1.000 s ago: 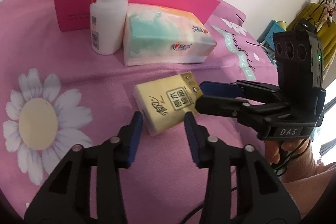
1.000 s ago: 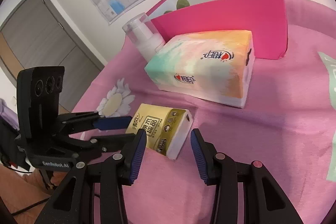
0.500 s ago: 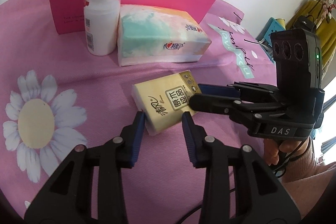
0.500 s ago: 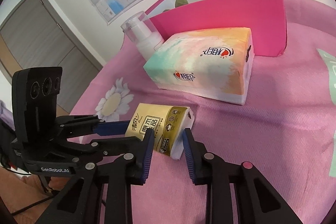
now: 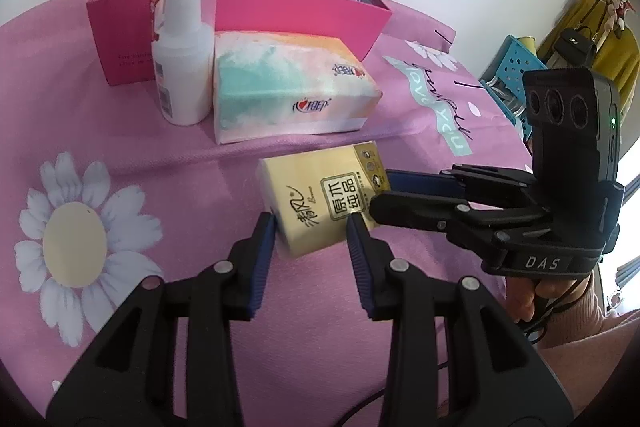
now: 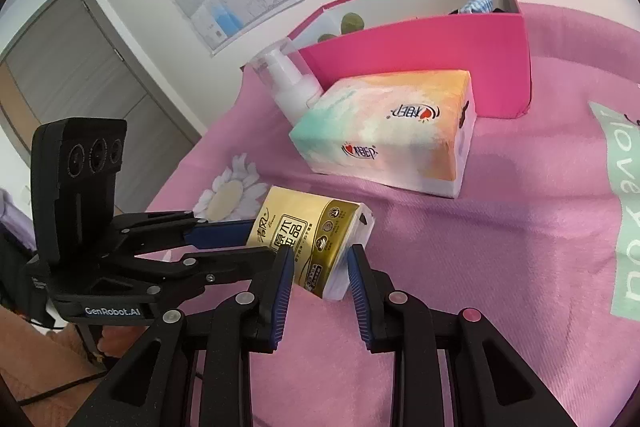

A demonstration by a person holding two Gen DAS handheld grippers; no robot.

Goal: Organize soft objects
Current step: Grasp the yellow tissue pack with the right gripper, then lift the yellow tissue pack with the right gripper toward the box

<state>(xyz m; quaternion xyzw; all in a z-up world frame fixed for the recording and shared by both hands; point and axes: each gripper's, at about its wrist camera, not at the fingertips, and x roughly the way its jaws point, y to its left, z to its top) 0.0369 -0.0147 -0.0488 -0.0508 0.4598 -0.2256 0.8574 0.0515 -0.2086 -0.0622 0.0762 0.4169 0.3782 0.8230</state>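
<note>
Tissue pack: the small yellow tissue pack [image 5: 320,201] lies on the pink bedspread [image 5: 120,147], just in front of the big tissue pack [image 5: 288,87], well short of the pink box [image 5: 296,7].
Left tool: the left tool [image 5: 311,227] stands narrow, both pads pressed on the near end of the pack.
Right tool: the right tool [image 6: 320,259] has just been closing and now pinches the other end of the same pack.
Progress: early in my view; some items already sit in the box, but both tissue packs are outside it.
Beside: a white pump bottle [image 5: 182,67] stands touching the big pack.
Hard to make out: the box's contents are mostly hidden by its wall; the person's hands are cut off.
</note>
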